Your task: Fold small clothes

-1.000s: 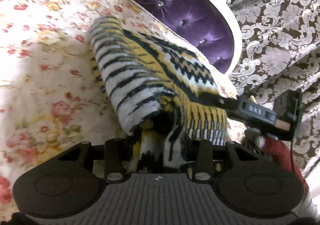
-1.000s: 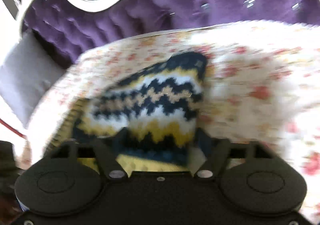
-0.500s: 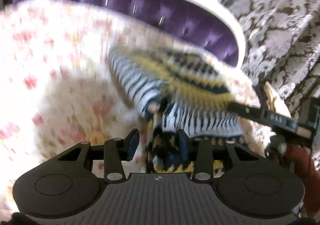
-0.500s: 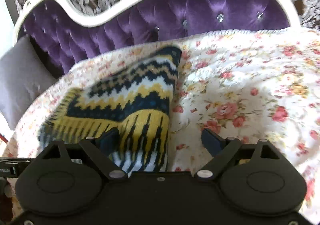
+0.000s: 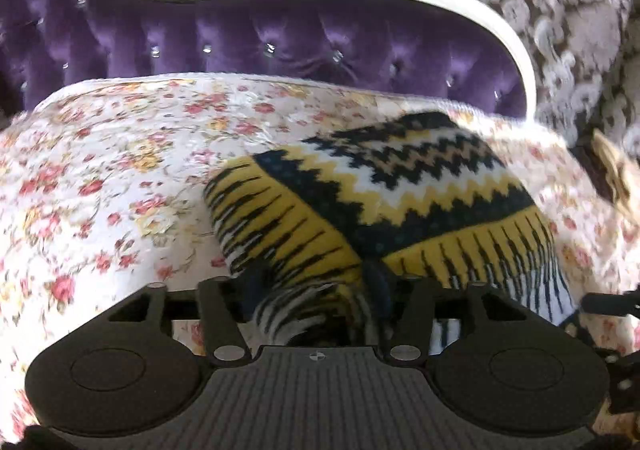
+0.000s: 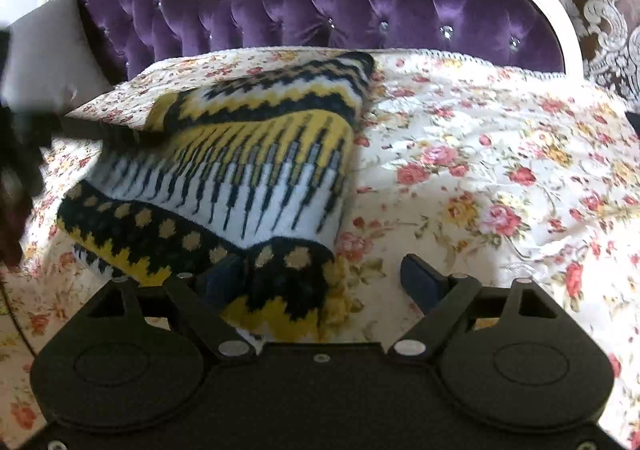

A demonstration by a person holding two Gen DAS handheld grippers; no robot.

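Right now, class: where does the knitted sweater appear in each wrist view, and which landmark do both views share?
Left wrist view: the sweater lies right of centre on the floral cover, its near edge between the hand-held gripper's fingers.
Right wrist view: the sweater lies left of centre, its near corner over the left finger.
Shared landmark: the purple headboard runs along the top of both.

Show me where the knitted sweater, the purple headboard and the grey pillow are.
knitted sweater (image 5: pixel 400 186): left wrist view, zigzag band on top.
purple headboard (image 6: pixel 320 14): right wrist view, tufted velvet middle.
grey pillow (image 6: pixel 48 50): right wrist view, its front face.
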